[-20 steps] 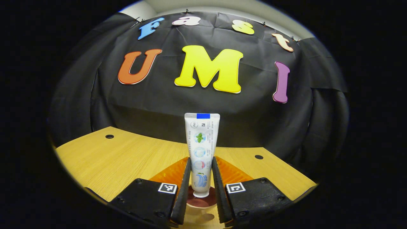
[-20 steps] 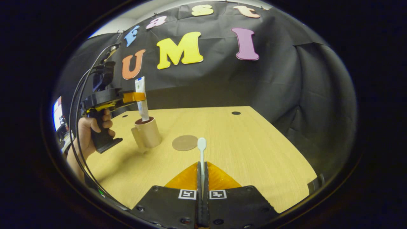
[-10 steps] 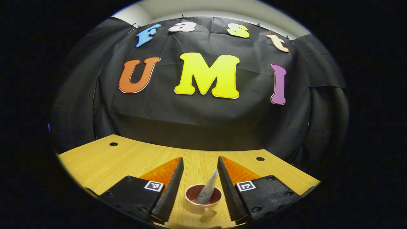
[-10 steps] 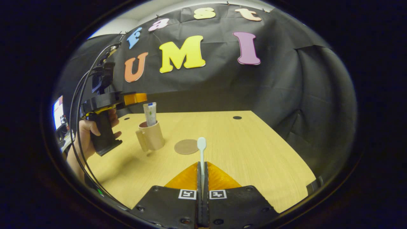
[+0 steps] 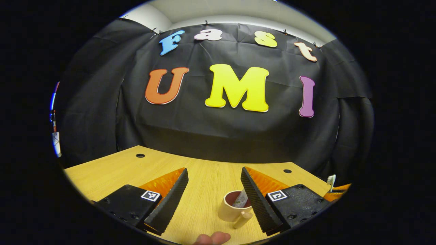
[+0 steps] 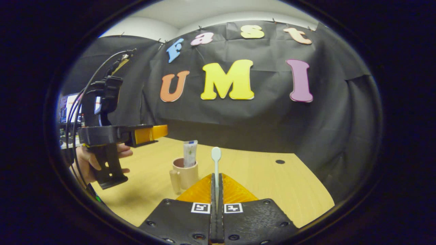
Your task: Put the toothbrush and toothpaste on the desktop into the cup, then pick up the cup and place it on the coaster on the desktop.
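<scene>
Toothpaste (image 6: 190, 153) stands upright in cup (image 6: 185, 174) on desktop (image 6: 272, 190), w/ left gripper (image 5: 213, 194) spread wide & empty nr the cup, while right gripper (image 6: 216, 185) is clamped on toothbrush (image 6: 216, 170), head up, presumably for cup insertion; coaster not located.

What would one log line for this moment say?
toothpaste: in cup | toothbrush: held, right hand-held gripper | left hand-held gripper: open
</scene>
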